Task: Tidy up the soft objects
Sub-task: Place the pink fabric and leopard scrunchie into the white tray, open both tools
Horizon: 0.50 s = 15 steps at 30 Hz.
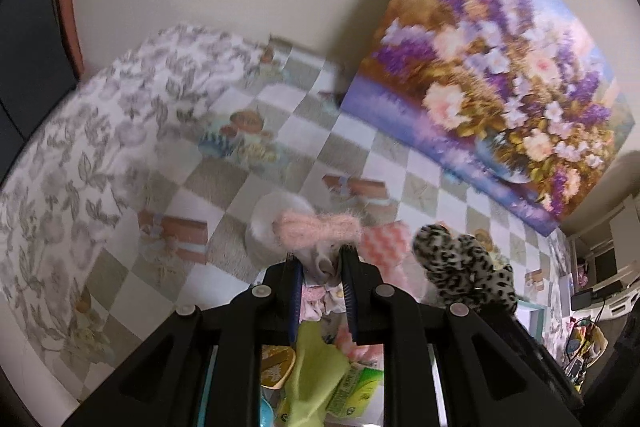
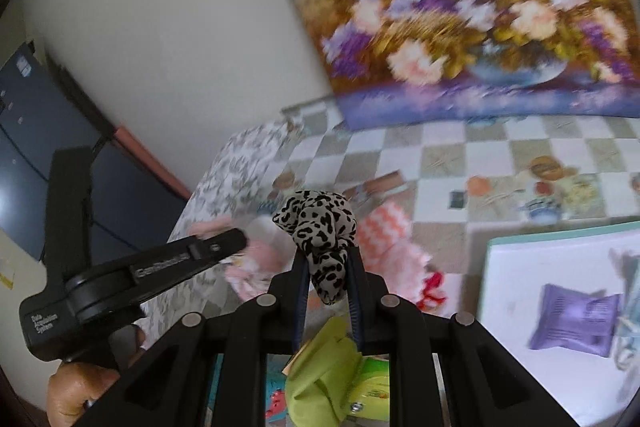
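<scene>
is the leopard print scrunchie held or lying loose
Held: the right gripper pinches the leopard print scrunchie, bunched between its fingers, above the table.

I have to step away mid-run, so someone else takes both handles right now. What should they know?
Left tongs: shut on a pale fabric piece with a fuzzy pink scrunchie at their tips, lifted off the table.
Right tongs: shut on the leopard-print scrunchie, also lifted.
On the checked tablecloth: a pink zigzag cloth. The green cloth lies below the tongs.
White tray at right holds a purple packet.
Done: both pieces picked up. Left: place them, then clear the remaining soft items. The destination is not shown.
</scene>
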Each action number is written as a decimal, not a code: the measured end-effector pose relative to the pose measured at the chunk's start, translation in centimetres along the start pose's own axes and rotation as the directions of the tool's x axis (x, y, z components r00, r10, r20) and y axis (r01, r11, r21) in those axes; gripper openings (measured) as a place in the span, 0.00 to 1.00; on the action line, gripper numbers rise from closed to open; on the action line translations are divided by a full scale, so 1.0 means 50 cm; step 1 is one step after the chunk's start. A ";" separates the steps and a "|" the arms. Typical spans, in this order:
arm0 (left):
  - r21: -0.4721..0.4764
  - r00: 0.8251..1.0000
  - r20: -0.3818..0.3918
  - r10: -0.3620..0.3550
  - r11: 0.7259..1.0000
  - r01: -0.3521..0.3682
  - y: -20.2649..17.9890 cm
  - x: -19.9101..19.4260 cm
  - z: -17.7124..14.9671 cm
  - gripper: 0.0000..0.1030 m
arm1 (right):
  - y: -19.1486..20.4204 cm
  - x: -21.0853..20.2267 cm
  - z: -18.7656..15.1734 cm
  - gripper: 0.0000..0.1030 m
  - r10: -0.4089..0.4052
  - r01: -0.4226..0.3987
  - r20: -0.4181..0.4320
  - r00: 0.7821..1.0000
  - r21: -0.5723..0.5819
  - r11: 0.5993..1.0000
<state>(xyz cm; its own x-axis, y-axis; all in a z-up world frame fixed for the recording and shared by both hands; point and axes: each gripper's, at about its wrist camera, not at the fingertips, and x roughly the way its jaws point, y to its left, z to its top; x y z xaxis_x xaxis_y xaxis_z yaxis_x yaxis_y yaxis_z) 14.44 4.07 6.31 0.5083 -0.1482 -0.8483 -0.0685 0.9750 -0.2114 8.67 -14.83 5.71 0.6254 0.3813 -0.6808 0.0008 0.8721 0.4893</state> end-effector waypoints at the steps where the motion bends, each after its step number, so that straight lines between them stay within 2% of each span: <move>1: 0.013 1.000 0.011 -0.005 1.000 0.005 -0.010 -0.010 0.000 0.18 | -0.010 -0.014 0.004 0.18 -0.023 0.023 0.012 1.000 0.008 1.000; 6: 0.067 0.999 0.038 -0.029 0.997 0.027 -0.056 -0.036 -0.005 0.18 | -0.082 -0.075 0.018 0.18 -0.147 0.142 0.058 0.987 0.085 0.986; 11: 0.122 0.998 0.026 -0.064 0.991 0.060 -0.111 -0.038 -0.023 0.18 | -0.188 -0.119 0.015 0.18 -0.302 0.285 0.058 0.952 0.200 0.937; 15: 0.179 0.996 -0.003 -0.086 0.980 0.085 -0.167 -0.030 -0.048 0.18 | -0.276 -0.154 0.007 0.18 -0.411 0.386 0.034 0.911 0.276 0.880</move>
<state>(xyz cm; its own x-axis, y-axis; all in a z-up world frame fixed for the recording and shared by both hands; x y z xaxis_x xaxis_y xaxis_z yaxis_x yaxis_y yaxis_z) 12.20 -4.26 8.20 0.5096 -0.2317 -0.8286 0.1296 0.9727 -0.1923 4.09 -29.92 4.38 0.5958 -0.0211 -0.8028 0.4576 0.8304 0.3178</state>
